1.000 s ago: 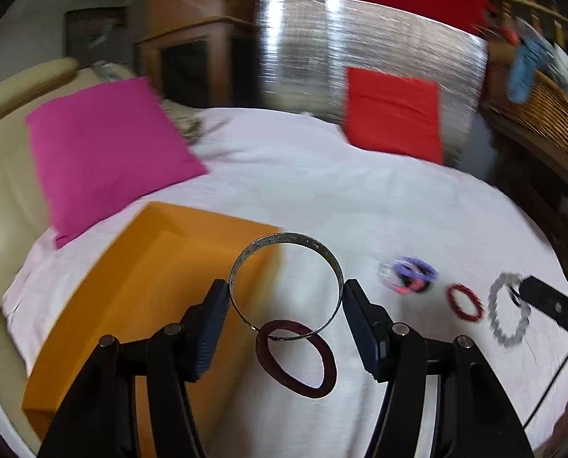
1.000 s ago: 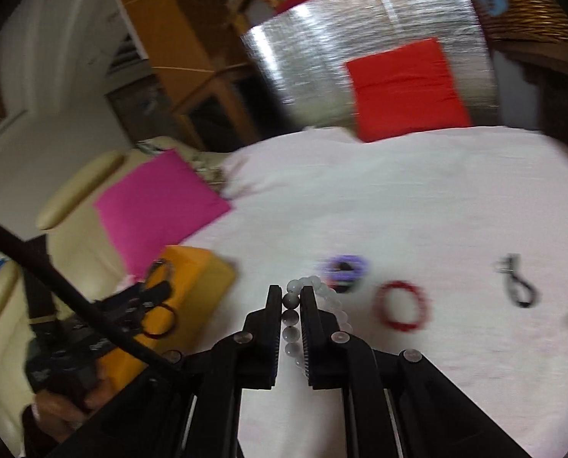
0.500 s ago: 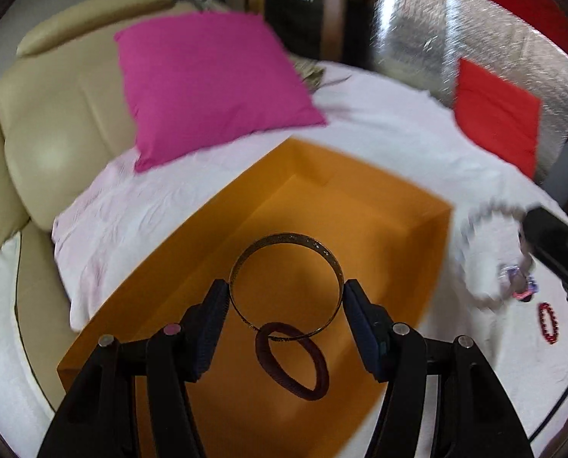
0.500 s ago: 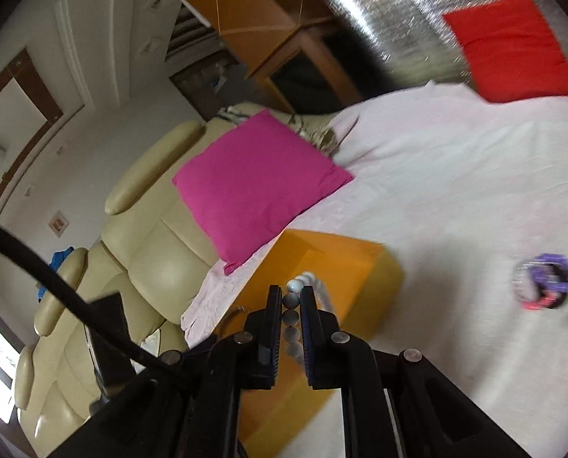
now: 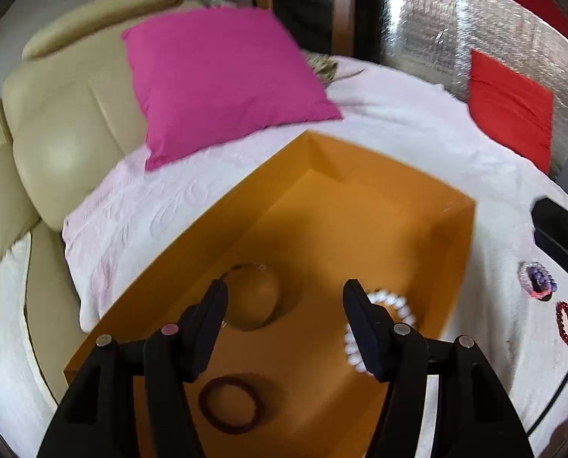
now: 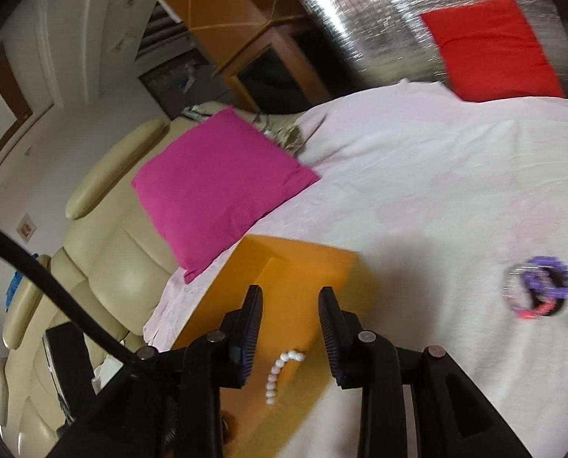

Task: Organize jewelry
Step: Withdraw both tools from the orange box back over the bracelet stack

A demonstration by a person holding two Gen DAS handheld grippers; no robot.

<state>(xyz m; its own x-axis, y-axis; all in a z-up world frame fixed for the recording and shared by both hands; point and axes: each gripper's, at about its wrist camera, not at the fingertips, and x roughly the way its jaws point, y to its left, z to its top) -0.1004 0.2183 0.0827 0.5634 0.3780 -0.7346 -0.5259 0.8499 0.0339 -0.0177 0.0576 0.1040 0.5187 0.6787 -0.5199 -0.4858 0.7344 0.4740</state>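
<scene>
- So far, three pieces lay inside the orange box (image 5: 360,206): a thin metal bangle (image 5: 251,297), a dark red band (image 5: 230,404) nearer the camera, and a white bead bracelet (image 5: 379,328) by the box's right wall.
- In the right wrist view, the bead bracelet (image 6: 282,370) showed as a short curve of white beads on the box floor, below and between the fingers.
- Left gripper (image 5: 284,305) hung over the box with its jaws held fairly wide; nothing sat between them, and the bangle lay on the floor below, so I judged it released.
- Right gripper (image 6: 290,305) stood above the box's near corner; its jaws had just been opening, with no bead left between the pads.
- Still out on the white cloth (image 5: 417,133), to the right of the box, were a purple bracelet (image 5: 538,280) tangled with a pink piece, and a red bead bracelet (image 5: 565,322) just beside it.
- Both showed again at the right edge of the right wrist view, blurred.
- My judgement: the task was past halfway, with at least those pieces left to fetch; whether more lay out of frame I could not tell.
</scene>
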